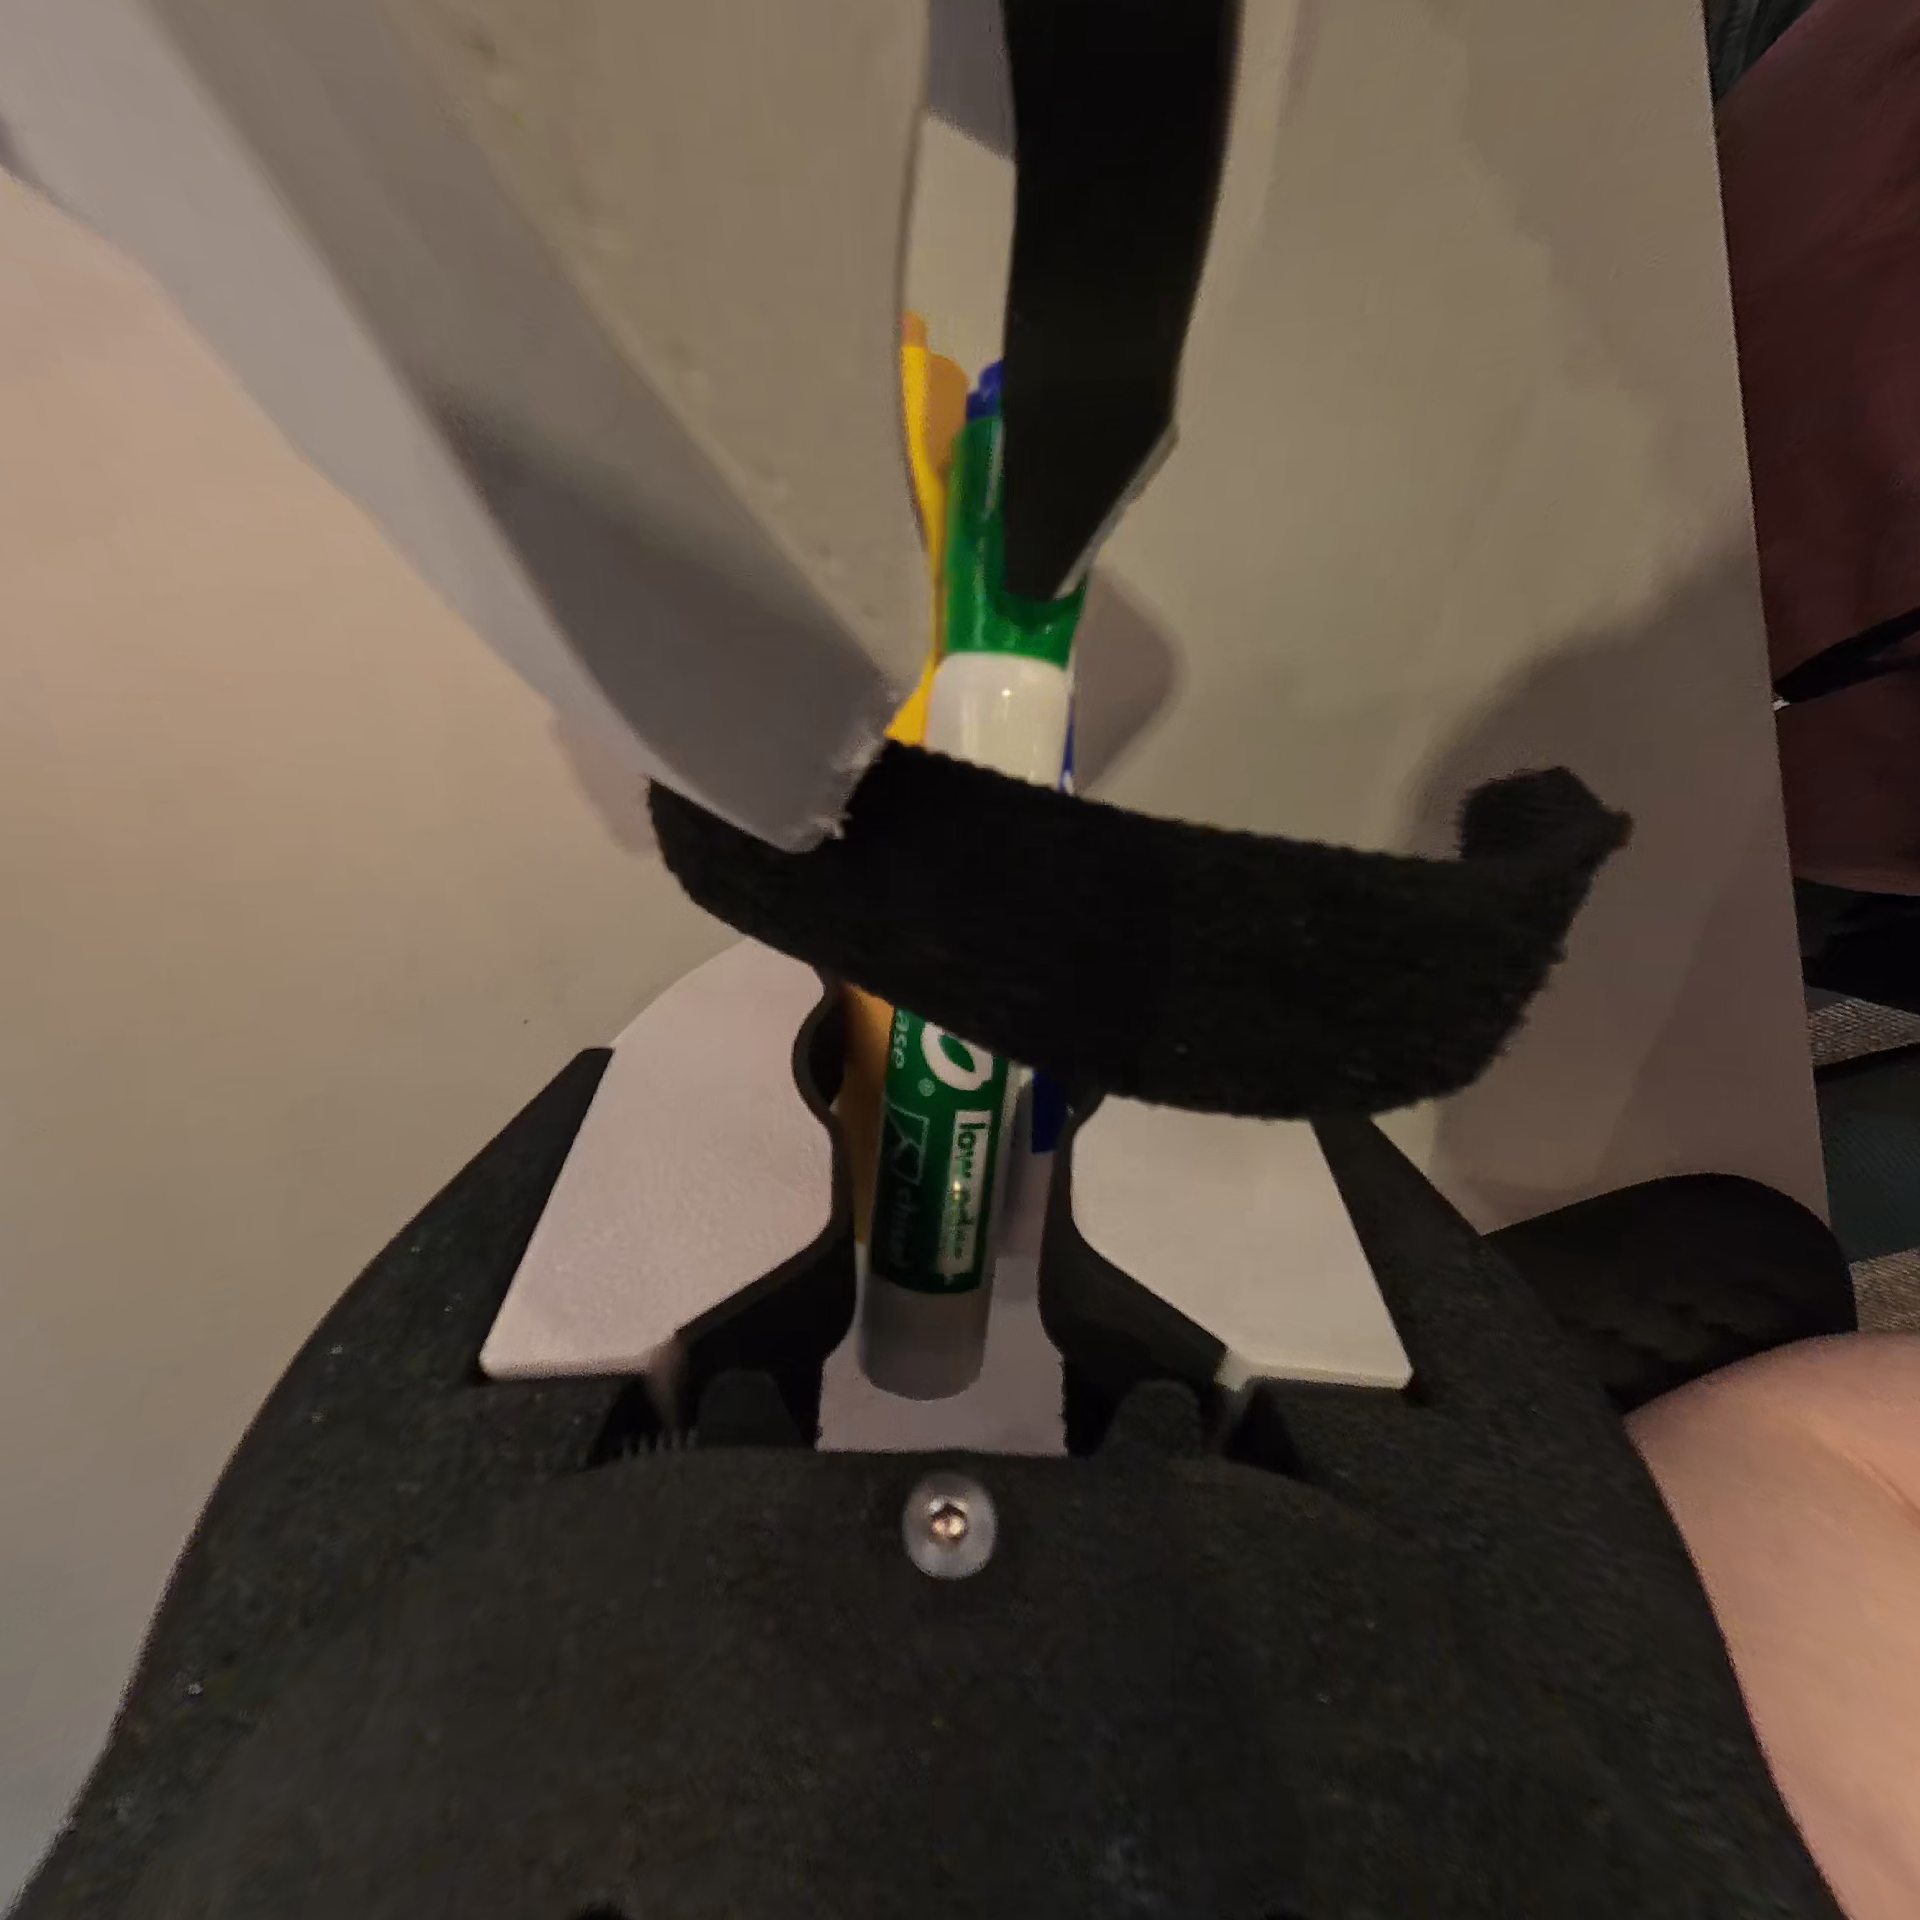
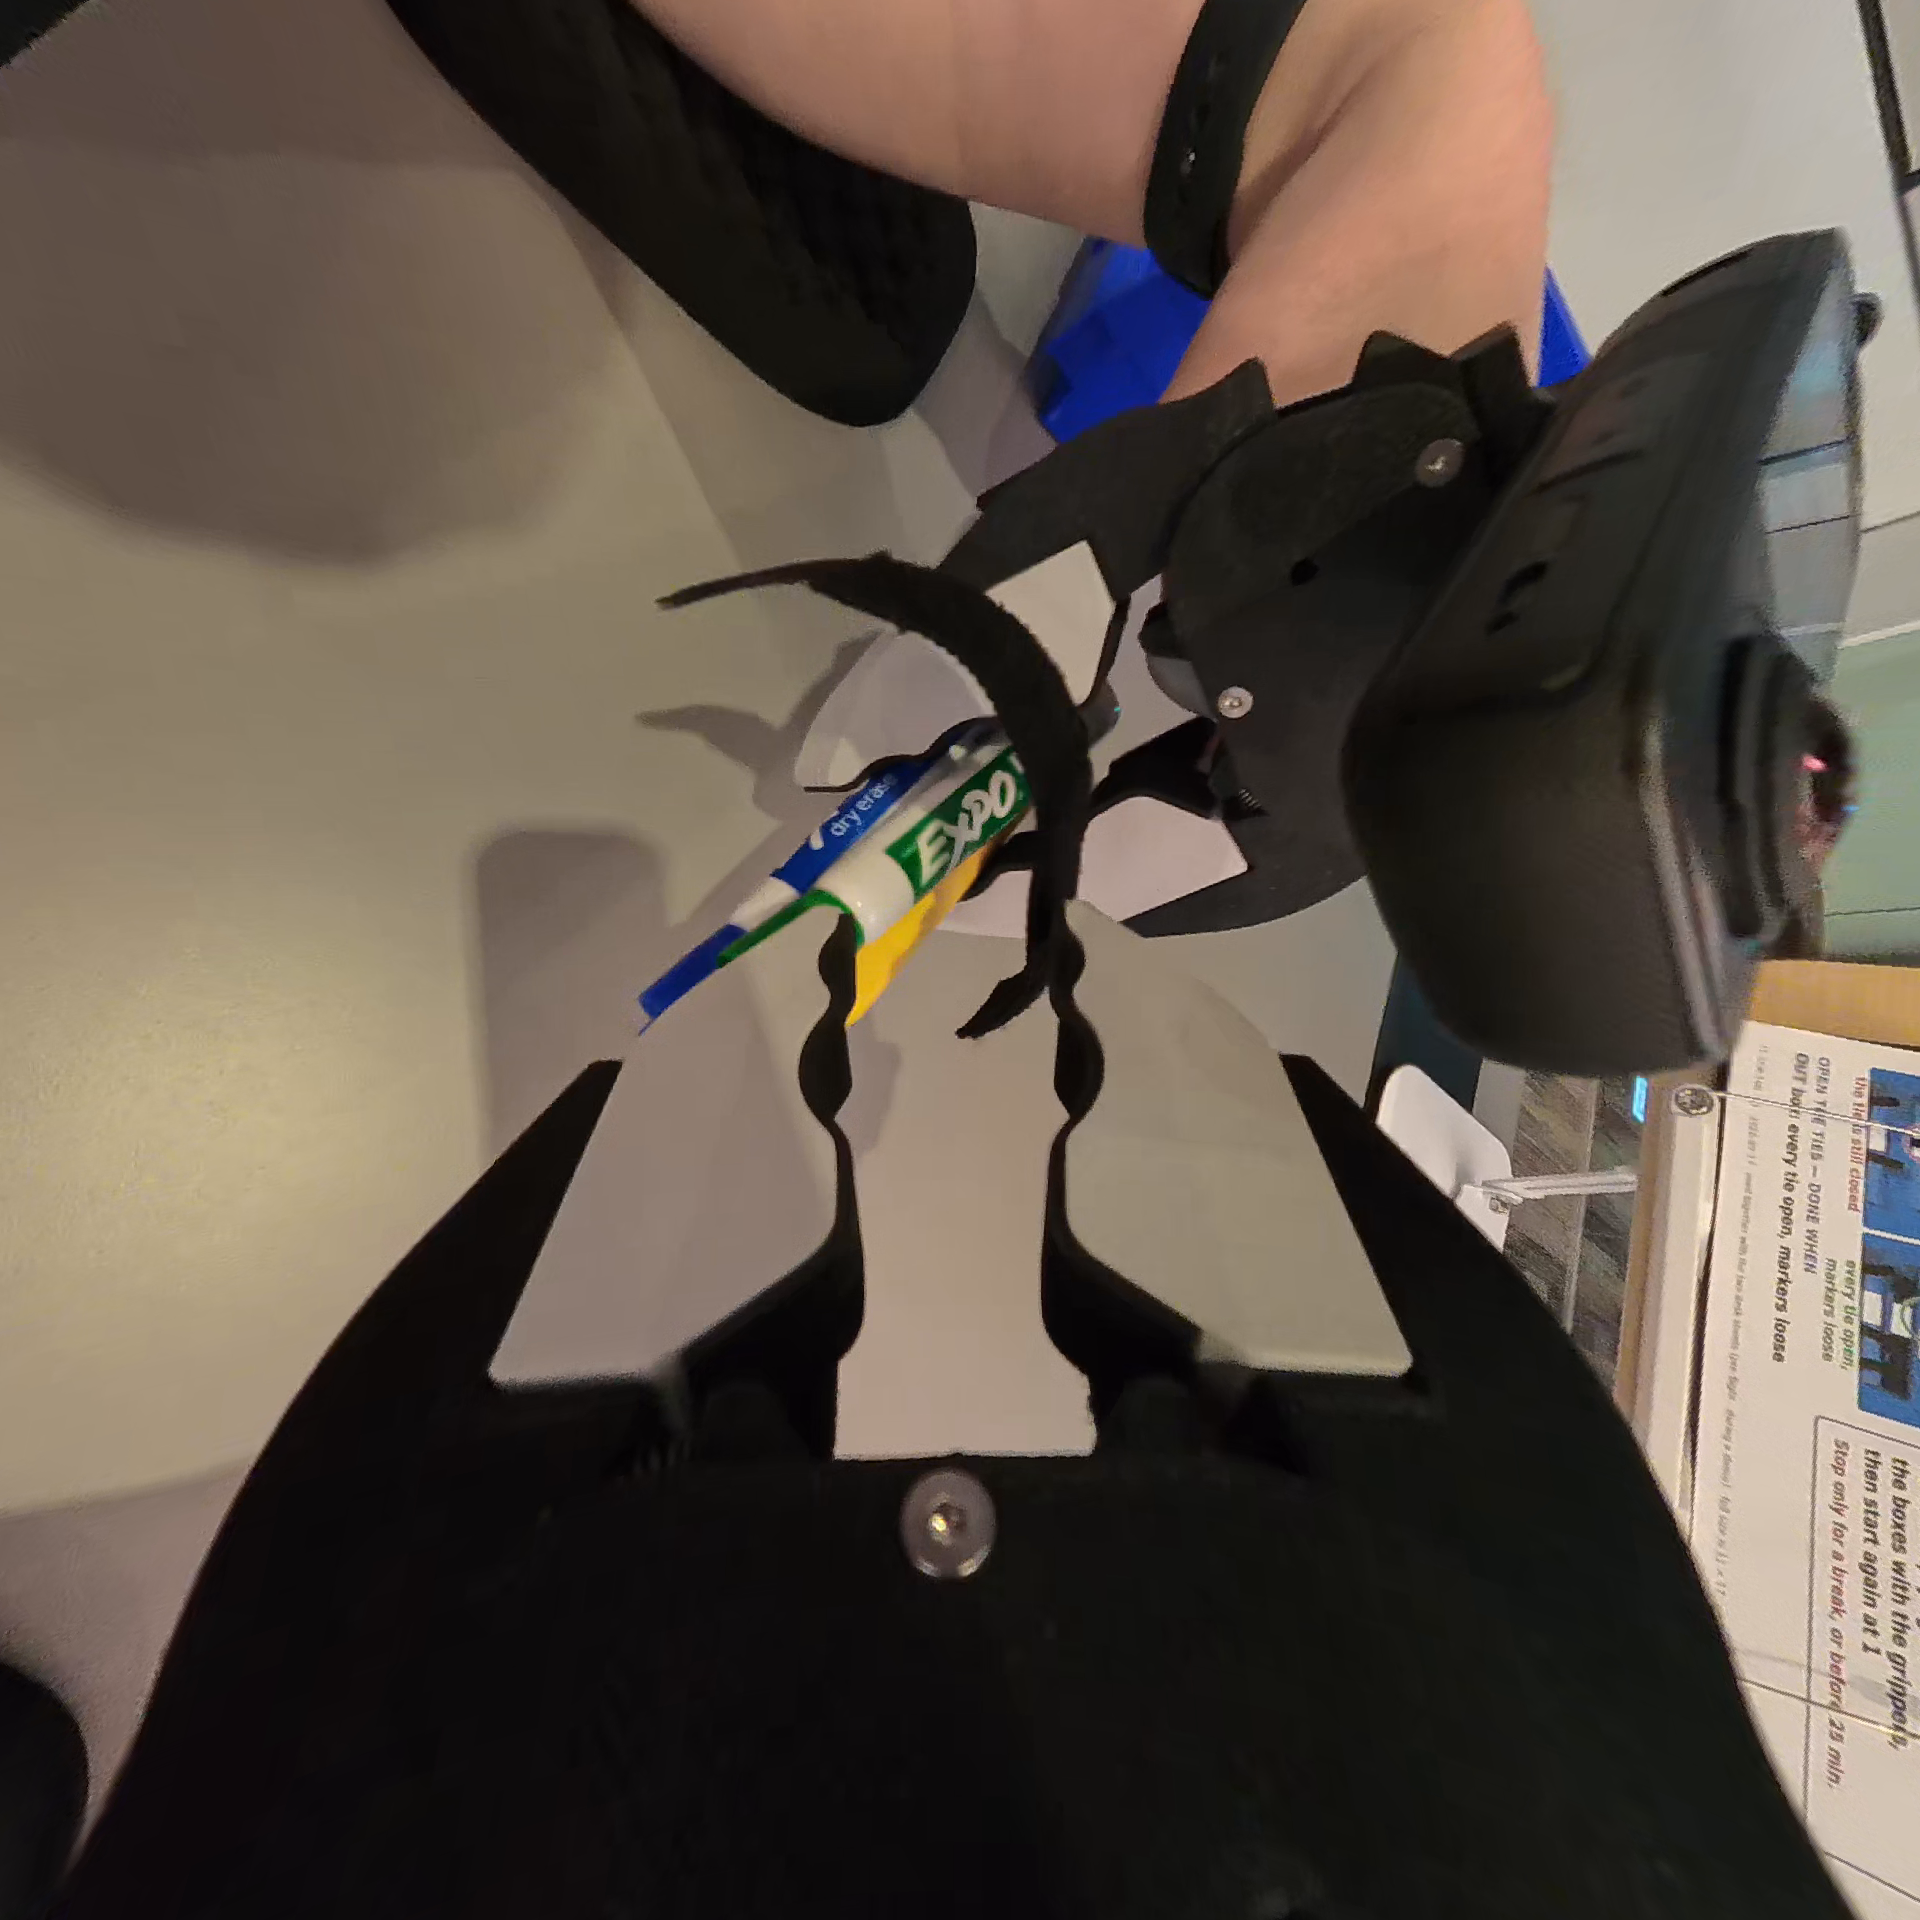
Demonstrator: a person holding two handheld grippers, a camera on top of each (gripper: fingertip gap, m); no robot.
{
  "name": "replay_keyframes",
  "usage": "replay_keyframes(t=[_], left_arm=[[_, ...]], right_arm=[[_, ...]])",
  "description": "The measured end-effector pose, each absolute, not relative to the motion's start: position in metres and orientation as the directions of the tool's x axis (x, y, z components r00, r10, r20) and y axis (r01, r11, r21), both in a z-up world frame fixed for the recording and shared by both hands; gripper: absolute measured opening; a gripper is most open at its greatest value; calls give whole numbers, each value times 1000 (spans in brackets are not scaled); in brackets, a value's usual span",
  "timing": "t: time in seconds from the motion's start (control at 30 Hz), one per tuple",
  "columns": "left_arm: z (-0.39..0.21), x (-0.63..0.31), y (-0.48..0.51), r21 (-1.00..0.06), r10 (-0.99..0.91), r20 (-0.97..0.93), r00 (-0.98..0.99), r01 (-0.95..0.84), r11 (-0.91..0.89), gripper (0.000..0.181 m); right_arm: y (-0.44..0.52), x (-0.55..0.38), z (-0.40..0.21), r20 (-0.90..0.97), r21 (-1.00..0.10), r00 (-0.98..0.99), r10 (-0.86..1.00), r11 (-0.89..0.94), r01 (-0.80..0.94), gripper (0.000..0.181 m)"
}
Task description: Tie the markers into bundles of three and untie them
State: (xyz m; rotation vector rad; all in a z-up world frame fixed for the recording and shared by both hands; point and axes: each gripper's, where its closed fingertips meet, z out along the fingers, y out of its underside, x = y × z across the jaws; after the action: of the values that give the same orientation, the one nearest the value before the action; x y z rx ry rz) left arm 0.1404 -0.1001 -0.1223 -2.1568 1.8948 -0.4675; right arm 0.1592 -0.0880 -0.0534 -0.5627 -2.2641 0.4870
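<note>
Black strap [image 1: 1122, 935] arcs across the marker bundle [image 1: 940, 1174], blocking approach from above. Left gripper [image 2: 1049, 800] crowds the bundle's far end. Table [image 2: 312, 727] open alongside.

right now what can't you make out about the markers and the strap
- Yellow marker, left wrist view: mostly hidden behind the green marker and a grey finger.
- Blue marker, right wrist view: far end covered by the strap and left gripper.
- Strap, right wrist view: whether the right gripper pinches its tail, too thin to tell.
- Strap, left wrist view: its left end is behind the grey finger.
</note>
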Motion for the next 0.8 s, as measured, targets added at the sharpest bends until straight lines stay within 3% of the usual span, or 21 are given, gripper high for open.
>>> replay_keyframes(t=[0.17, 0.37, 0.8], left_arm=[[-120, 142, -104, -388, -990, 102, 99, -912, -131, 38], [-118, 138, -100, -380, -989, 80, 124, -914, -145, 39], [-107, 130, -93, -410, -986, 37, 164, -897, -164, 38]], right_arm=[[-93, 160, -46, 555, -544, -624, 550, 808, 228, 40], [-102, 165, -46, 413, -658, -661, 627, 707, 259, 46], [-101, 155, -62, 340, -686, -662, 668, 658, 311, 68]])
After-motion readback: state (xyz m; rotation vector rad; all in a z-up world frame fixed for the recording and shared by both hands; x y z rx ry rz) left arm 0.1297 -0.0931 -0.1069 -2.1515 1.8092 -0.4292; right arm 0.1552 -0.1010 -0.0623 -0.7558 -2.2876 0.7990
